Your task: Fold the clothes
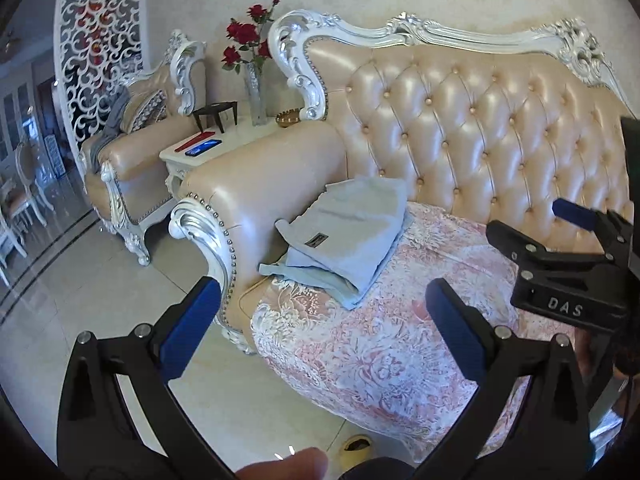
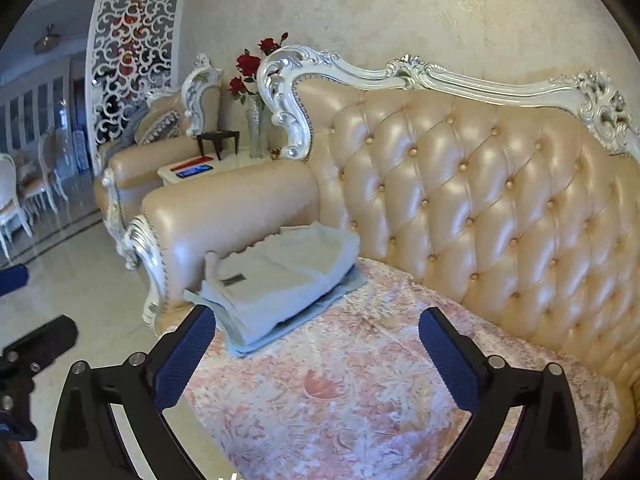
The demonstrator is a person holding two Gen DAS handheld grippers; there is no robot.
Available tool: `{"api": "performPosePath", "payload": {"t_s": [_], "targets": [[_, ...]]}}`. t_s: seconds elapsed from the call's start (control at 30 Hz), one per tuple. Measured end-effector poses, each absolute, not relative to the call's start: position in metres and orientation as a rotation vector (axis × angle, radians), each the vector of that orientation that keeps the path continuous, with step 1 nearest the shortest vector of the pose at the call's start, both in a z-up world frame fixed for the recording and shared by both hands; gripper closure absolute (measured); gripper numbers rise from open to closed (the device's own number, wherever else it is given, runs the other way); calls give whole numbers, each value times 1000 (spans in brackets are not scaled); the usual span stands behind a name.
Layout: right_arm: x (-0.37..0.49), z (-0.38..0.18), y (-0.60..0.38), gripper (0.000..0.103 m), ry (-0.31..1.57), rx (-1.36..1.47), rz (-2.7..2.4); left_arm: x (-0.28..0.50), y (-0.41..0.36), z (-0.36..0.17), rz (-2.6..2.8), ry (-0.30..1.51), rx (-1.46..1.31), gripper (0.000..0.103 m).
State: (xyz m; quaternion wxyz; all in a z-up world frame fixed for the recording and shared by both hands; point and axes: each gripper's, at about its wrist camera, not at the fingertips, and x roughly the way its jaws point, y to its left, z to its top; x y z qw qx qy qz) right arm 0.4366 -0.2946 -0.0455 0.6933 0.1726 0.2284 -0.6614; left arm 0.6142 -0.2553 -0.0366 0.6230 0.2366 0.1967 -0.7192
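Observation:
A folded stack of pale blue clothes (image 1: pixel 344 236) lies on the pink floral sofa seat cover (image 1: pixel 400 344), against the left armrest (image 1: pixel 260 176). It also shows in the right wrist view (image 2: pixel 280 284). My left gripper (image 1: pixel 320 320) is open and empty, held above the seat's front edge, short of the stack. My right gripper (image 2: pixel 316 344) is open and empty, above the seat just right of the stack. The right gripper's body also shows at the right of the left wrist view (image 1: pixel 568 276).
The tufted sofa back (image 1: pixel 480 128) rises behind the seat. A white side table (image 1: pixel 208 144) with a phone, a vase of red roses (image 1: pixel 252 60) and a small dish stands left of the armrest. An armchair (image 1: pixel 136 148) stands further left on the tiled floor (image 1: pixel 80 300).

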Motion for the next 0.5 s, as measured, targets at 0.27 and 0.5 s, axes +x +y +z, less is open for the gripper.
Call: {"api": "performPosePath", "payload": {"t_s": [0.27,0.5], "targets": [[442,-44,-301,0,528,420,-1432,616,-263,-40,-1669,495,546,0],[451,-54,-306,0,626,383,-1453,617,-264,-44,-1652,499,569,0]]}}
